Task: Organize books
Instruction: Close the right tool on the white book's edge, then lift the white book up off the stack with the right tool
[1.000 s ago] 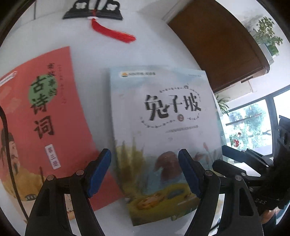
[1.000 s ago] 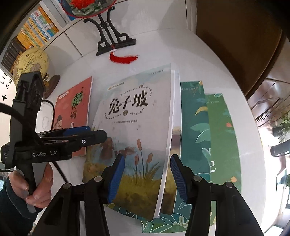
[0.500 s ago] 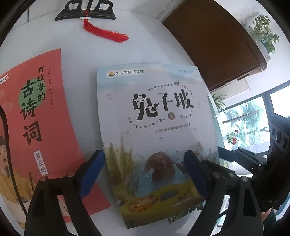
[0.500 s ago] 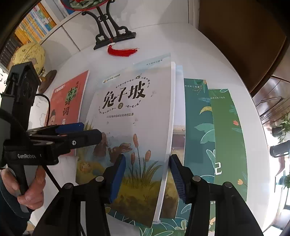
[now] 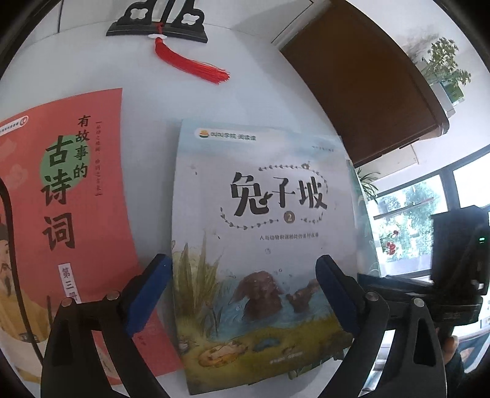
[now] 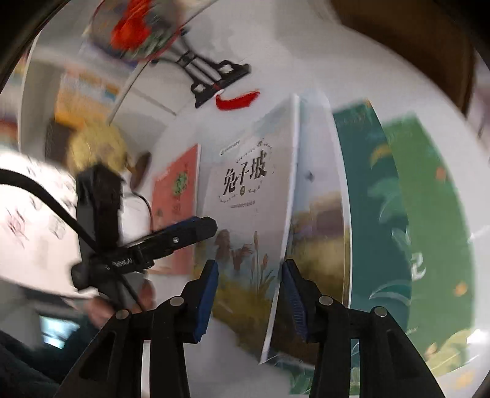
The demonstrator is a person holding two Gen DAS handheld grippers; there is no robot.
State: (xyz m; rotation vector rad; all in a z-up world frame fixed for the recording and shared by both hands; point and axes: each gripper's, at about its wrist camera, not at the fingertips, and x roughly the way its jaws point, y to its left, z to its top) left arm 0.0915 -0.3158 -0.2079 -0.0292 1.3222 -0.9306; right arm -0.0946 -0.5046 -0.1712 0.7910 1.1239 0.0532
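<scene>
The left hand-held gripper [image 5: 242,294] hangs above the lower part of a pale book with a duck pond on its cover [image 5: 260,245]. Its blue pads stand much wider apart than a second ago, one past each side of the lower cover, and nothing is between them; it holds nothing. Its view of the book has hardly shifted in that time.

The right hand-held gripper [image 6: 249,294] has dipped and rolled, and its picture is smeared by the motion. Its jaws are closing. Between them lies the right-hand edge of the pale book [image 6: 254,208], which looks raised off a second pale book [image 6: 318,220] beneath it. The pads do not appear to press on that edge yet, though blur makes contact hard to judge.

Beyond the pale book, a red book of poems [image 5: 61,196] lies flat to its left on the white surface [image 5: 245,91], apart from it at the top and just overlapped near the bottom corner. To the right of the pile, a dark teal book [image 6: 373,196] and a bright green book [image 6: 435,220] lie fanned under one another. A black carved stand [image 5: 159,21] with a red tassel [image 5: 190,64] sits at the far side.

The left having let go while the right closes suggests a handover: the right seems about to take the top book by its edge, so the sorting is at an early stage.
</scene>
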